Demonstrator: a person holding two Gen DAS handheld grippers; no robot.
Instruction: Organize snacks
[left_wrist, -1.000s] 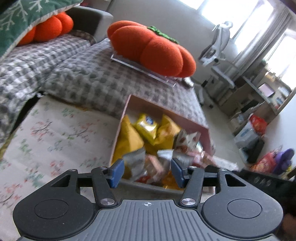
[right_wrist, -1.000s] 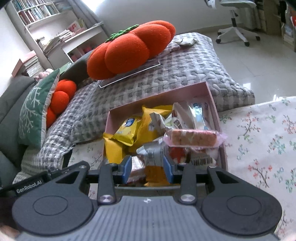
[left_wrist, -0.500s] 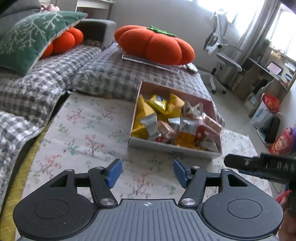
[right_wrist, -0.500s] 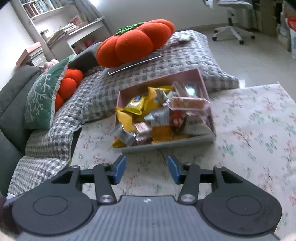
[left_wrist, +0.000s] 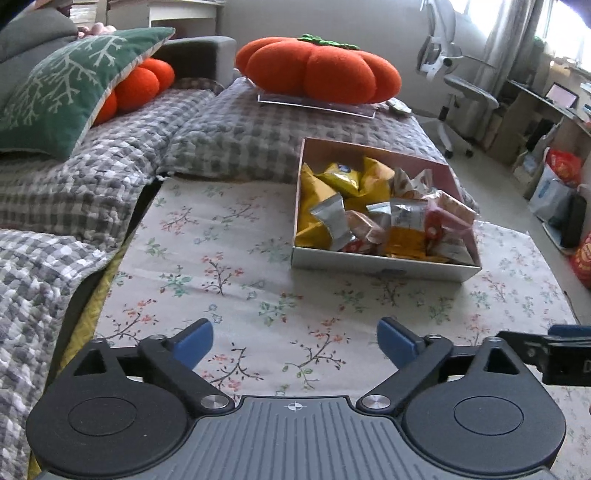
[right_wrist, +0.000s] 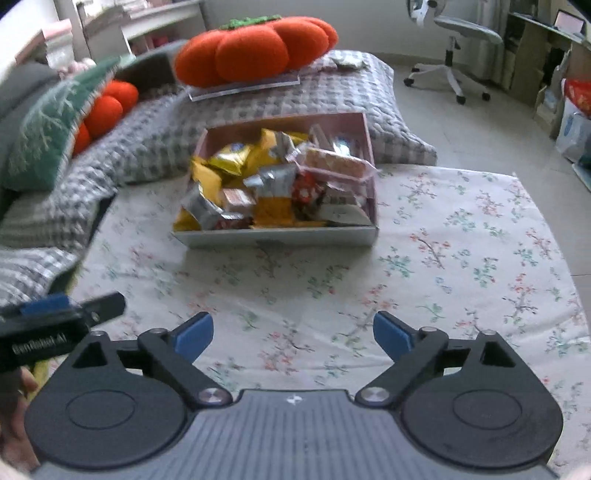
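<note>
A shallow pink box (left_wrist: 384, 264) stands on the floral tablecloth (left_wrist: 229, 258), filled with several snack packets: yellow bags (left_wrist: 343, 177), silver packets (left_wrist: 332, 221) and a pink biscuit pack (left_wrist: 452, 210). The box also shows in the right wrist view (right_wrist: 273, 236). My left gripper (left_wrist: 294, 341) is open and empty, well back from the box near the table's front. My right gripper (right_wrist: 292, 334) is open and empty, also back from the box. Each gripper's side shows at the edge of the other's view.
A sofa with a grey checked blanket (left_wrist: 110, 166) borders the table's far and left sides. On it lie an orange pumpkin cushion (left_wrist: 321, 70) and a green pillow (left_wrist: 66, 92). An office chair (left_wrist: 454, 81) and bags (left_wrist: 561, 177) stand at the right.
Both grippers have pulled back from over the box toward the table's front and opened wider. The right gripper was around a silver packet a second ago and is now empty.
</note>
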